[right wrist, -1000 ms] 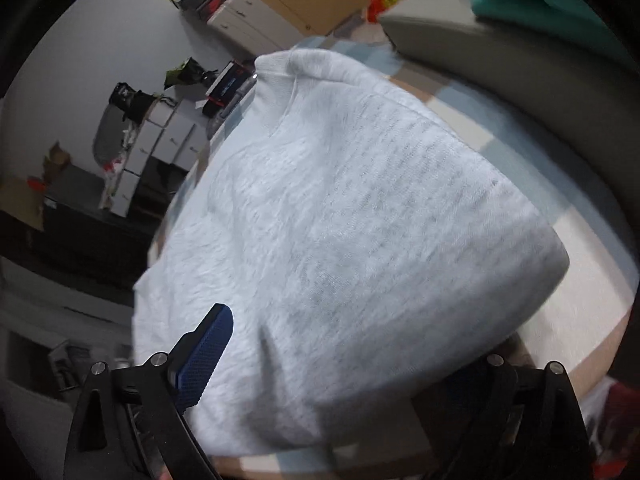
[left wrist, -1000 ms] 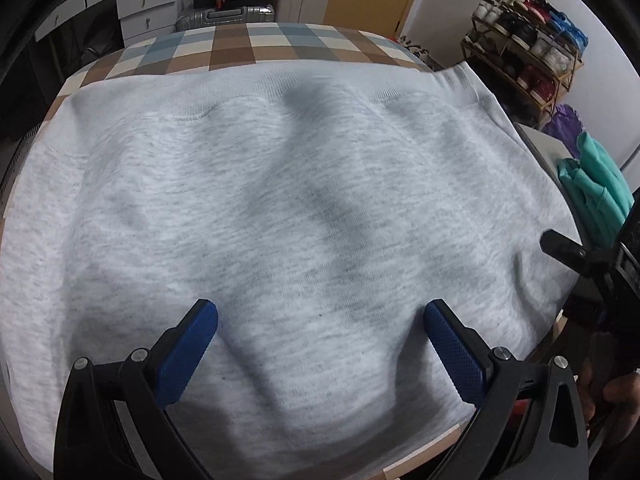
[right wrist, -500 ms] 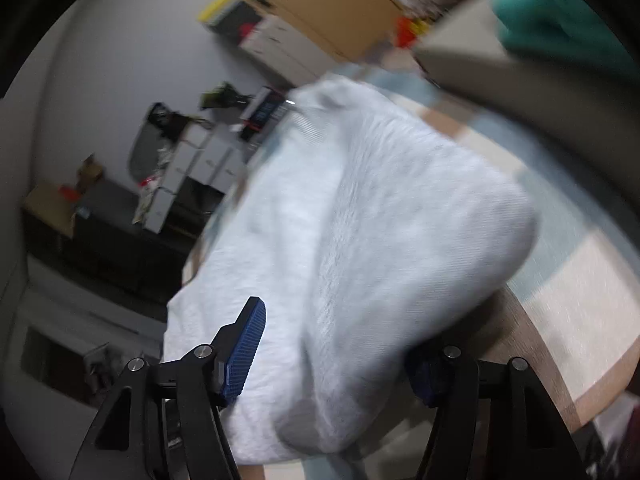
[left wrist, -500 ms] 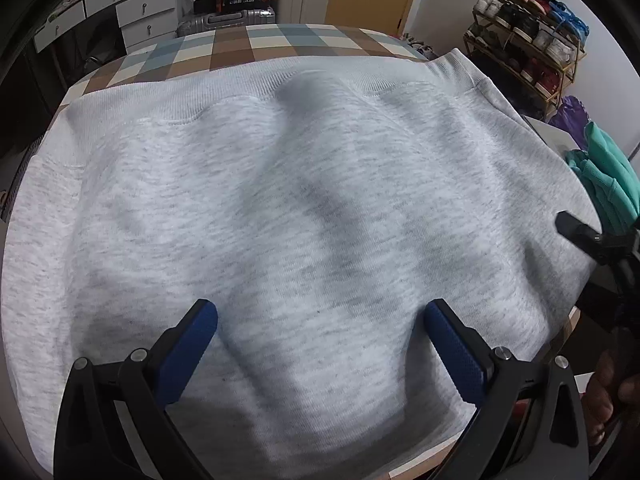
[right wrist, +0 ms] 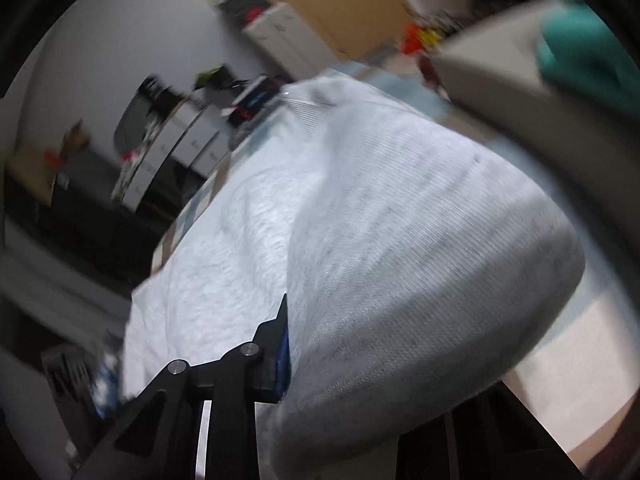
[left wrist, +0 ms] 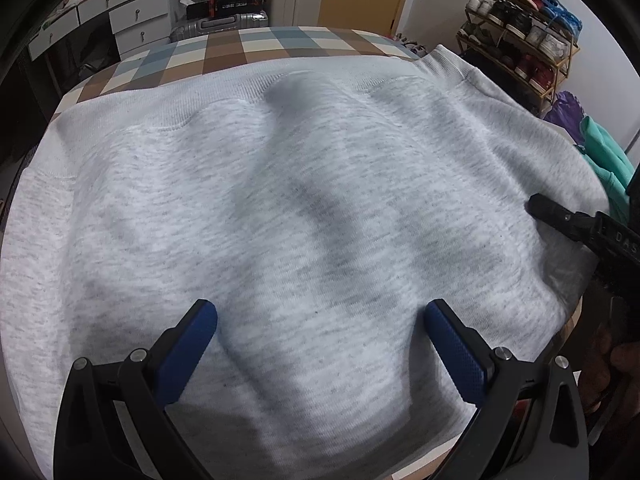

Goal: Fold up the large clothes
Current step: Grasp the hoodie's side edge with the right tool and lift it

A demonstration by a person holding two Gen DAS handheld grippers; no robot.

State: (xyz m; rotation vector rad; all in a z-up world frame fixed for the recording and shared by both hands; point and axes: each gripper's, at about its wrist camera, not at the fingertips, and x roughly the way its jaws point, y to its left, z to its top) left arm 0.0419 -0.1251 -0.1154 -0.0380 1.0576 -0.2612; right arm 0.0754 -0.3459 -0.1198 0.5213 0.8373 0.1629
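Note:
A large light-grey sweatshirt (left wrist: 304, 208) lies spread over a checkered table (left wrist: 256, 46), its ribbed hem at the far side. My left gripper (left wrist: 320, 332) is open, its blue pads just above the near part of the cloth, holding nothing. My right gripper (right wrist: 296, 344) is shut on the sweatshirt's right edge (right wrist: 400, 280), with the cloth bunched over its lower finger, which is hidden. The right gripper also shows at the right in the left wrist view (left wrist: 560, 216), gripping that edge.
A teal garment (left wrist: 608, 160) lies on a grey surface right of the table. A shoe rack (left wrist: 520, 20) stands at the back right. White drawers (left wrist: 108, 12) and a suitcase (left wrist: 224, 24) stand behind the table.
My right gripper has closed from open onto the sweatshirt's right edge and lifted it a little. My left gripper stays open over the cloth.

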